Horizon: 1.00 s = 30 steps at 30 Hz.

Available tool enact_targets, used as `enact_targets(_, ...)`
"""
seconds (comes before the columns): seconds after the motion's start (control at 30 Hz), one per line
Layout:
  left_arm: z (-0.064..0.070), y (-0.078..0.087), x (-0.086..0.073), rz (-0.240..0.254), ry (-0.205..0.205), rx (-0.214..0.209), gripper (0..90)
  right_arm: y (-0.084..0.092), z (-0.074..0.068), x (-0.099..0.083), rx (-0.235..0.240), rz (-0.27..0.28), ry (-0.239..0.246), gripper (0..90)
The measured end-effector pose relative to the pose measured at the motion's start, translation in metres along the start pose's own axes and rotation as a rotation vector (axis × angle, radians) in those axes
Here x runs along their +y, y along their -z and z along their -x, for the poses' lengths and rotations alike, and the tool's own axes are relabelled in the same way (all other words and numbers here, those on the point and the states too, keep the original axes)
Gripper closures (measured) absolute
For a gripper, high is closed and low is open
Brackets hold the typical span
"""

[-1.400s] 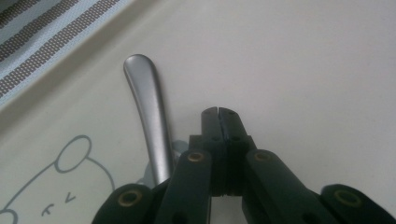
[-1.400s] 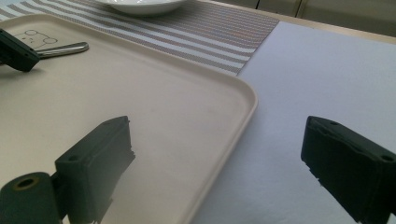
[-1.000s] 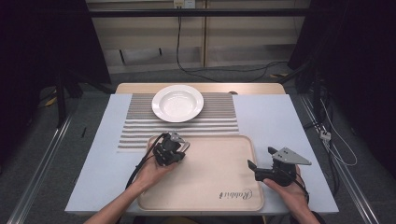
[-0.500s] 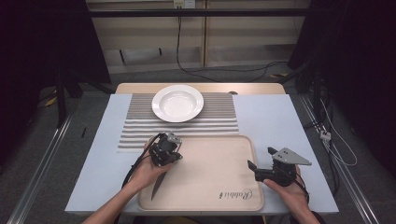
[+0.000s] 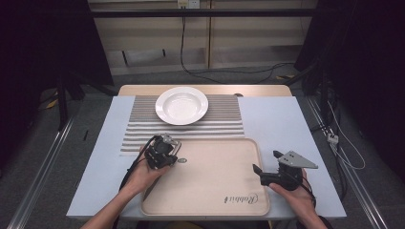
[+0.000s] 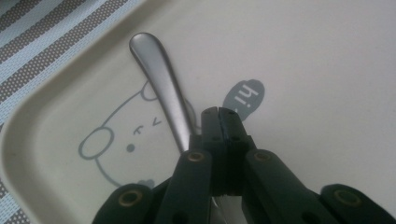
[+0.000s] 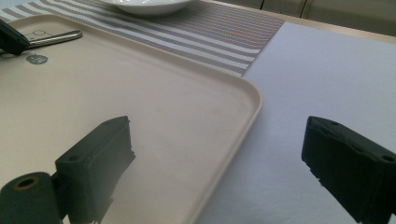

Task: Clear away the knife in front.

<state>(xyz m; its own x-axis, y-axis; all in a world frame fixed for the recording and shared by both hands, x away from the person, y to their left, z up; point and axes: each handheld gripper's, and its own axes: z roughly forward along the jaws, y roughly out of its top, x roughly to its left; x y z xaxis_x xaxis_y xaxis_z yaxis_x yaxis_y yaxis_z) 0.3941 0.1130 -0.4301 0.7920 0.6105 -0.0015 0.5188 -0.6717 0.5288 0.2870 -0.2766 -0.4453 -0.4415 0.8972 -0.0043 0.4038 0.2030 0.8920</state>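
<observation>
The slim, polished steel utensil handle [image 6: 161, 81] lies flat on the floor of the cream plastic tray [image 5: 248, 202], in its far-left corner, across the printed grey bear face and next to the small grey "hi" speech bubble [image 6: 243, 96]. Its rounded end points toward the tray's corner rim; its other end runs back under the left gripper [image 6: 218, 112], so whether it carries a spoon bowl or fork tines is hidden. The long axis slants away from the gripper and a little to its left in the left gripper view. The jaws are pressed together tip to tip, just to the right of the handle and above it, with nothing between them (a closed, empty claw, I judge). To take the handle, they would need to part and shift sideways to straddle it across its width.

The right gripper [image 7: 219, 163] hovers over the tray's near-right corner with its jaws spread wide and empty, well apart from the handle. The left hand is plainly nearer. Beyond the tray, a white round ceramic plate [image 5: 182, 105] sits on a grey-and-white striped placemat [image 5: 224, 125].
</observation>
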Motion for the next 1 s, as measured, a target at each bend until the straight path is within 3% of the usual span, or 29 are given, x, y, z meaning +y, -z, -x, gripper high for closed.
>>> enact_targets(0.47,-0.009,0.004,-0.004,-0.020,0.030,-0.001,90.0,0.000,0.000,0.000,0.000,0.000,0.000,8.5)
enact_targets(1.0,-0.015,0.010,-0.008,-0.052,0.051,0.030,90.0,-0.001,0.000,0.000,0.000,-0.005,-0.001,8.6)
